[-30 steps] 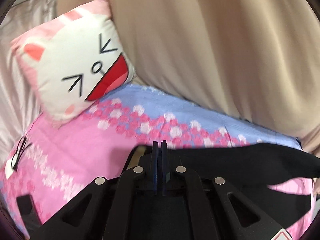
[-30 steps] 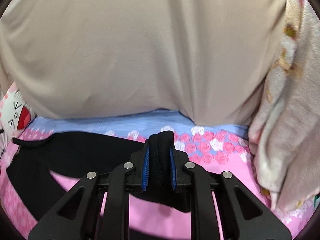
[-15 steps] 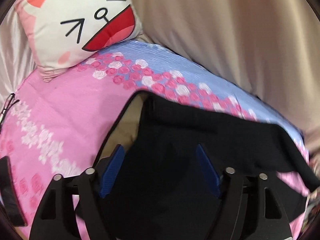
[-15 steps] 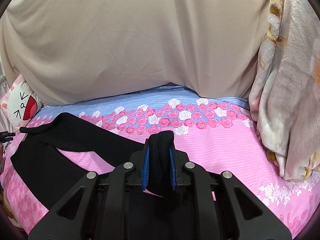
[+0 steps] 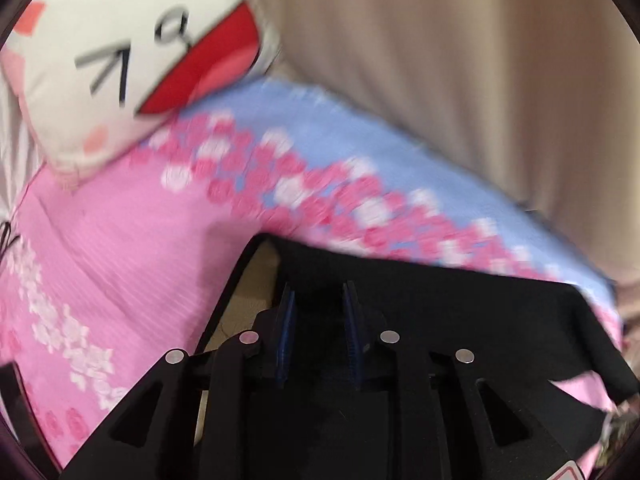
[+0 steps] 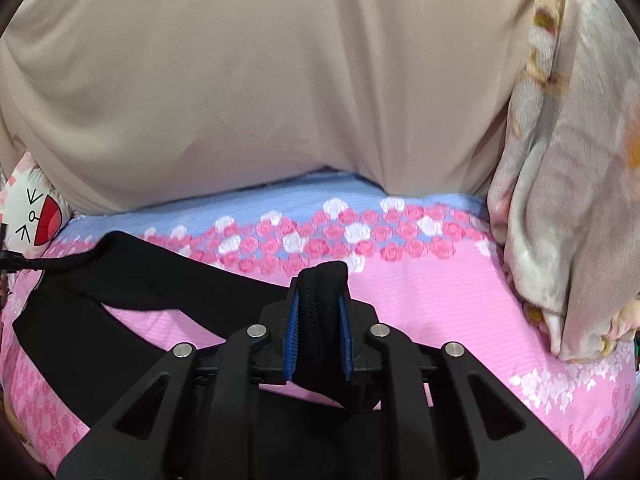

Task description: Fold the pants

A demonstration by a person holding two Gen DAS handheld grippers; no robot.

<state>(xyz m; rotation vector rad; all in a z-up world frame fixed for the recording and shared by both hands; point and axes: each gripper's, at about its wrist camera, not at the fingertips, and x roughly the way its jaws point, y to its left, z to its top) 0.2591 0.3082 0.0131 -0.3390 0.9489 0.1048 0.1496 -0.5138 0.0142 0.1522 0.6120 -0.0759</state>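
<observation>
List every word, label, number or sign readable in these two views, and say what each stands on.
No readable text in either view.
Cat-face cushion: drawn eyes, nose and mouth only, no letters.
Red-edged sticker at the bottom of the left tool's body: cut off by the frame edge, nothing legible.
Black pants, floral bedsheet, patterned blanket: no print or labels visible.

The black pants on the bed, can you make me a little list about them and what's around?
pants: black pants, spread on the bedsheet
left gripper: jaws have just been closing, black cloth between them
right gripper: shut on a bunched fold of the pants
bedsheet: pink with roses, blue stripe at the far edge
pillow: white cat face, red mouth, at the left
blanket: pale, flowered, heaped at the right
behind the bed: beige curtain
</observation>
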